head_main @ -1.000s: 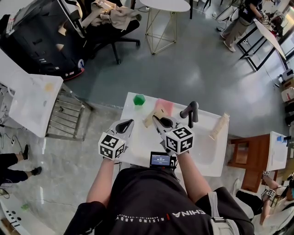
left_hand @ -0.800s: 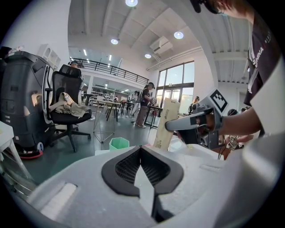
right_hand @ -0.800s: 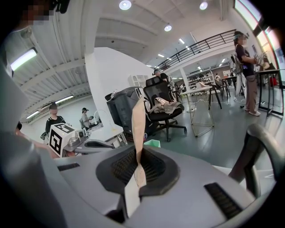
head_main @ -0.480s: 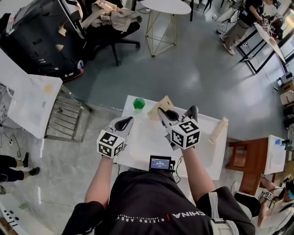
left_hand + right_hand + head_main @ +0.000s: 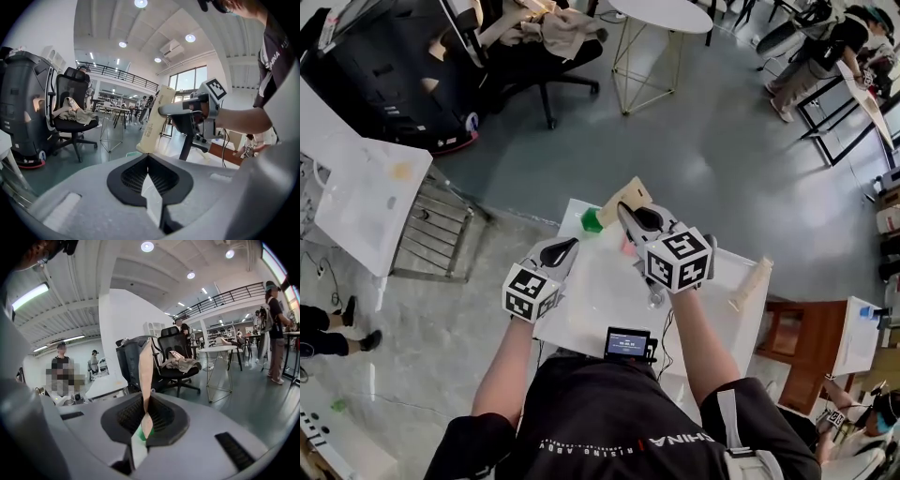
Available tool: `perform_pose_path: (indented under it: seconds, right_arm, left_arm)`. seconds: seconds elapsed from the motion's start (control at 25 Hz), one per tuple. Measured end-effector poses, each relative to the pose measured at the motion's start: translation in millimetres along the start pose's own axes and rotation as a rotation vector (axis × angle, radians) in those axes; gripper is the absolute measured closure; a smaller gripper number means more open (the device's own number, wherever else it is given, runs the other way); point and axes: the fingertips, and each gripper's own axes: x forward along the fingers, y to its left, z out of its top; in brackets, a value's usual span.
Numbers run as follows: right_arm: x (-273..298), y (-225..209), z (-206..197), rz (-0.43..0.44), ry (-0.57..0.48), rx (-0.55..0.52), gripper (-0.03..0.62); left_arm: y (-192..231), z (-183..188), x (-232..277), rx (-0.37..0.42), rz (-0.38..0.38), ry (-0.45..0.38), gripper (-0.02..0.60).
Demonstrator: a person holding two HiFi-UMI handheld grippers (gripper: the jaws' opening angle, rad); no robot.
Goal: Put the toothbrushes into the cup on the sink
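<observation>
One toothbrush pack, clamped in the jaws of the right gripper, has risen off the table to just beside the green cup; dropping it in looks next. A second pack lies well right of the cup. The left gripper is near the cup, jaws together and empty.

Left gripper jaws seen together, nothing between. Right gripper seen at 2 o'clock, clamped on beige pack. Office chair seen at 9 o'clock.
</observation>
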Motion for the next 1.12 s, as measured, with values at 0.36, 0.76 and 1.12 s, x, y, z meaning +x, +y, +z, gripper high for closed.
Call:
perform_pose_path:
  seconds: [0.36, 0.76, 1.12]
  right_arm:
    - [37.8, -2.9, -27.4, 0.023, 0.065, 0.025, 0.572]
    - [64.8, -3.4, -69.3, 0.013, 0.138, 0.059, 0.571]
    - [75.0, -3.3, -90.1, 0.006, 0.164, 0.097, 0.559]
  left_arm:
    - [16.9, -21.8, -0.7, -0.043, 0.028, 0.035, 0.571]
    - [22.8, -38.2, -3.4, -0.07, 0.047, 0.064, 0.571]
    - [23.1, -43.7, -11.8, -0.08, 0.068, 0.069, 0.571]
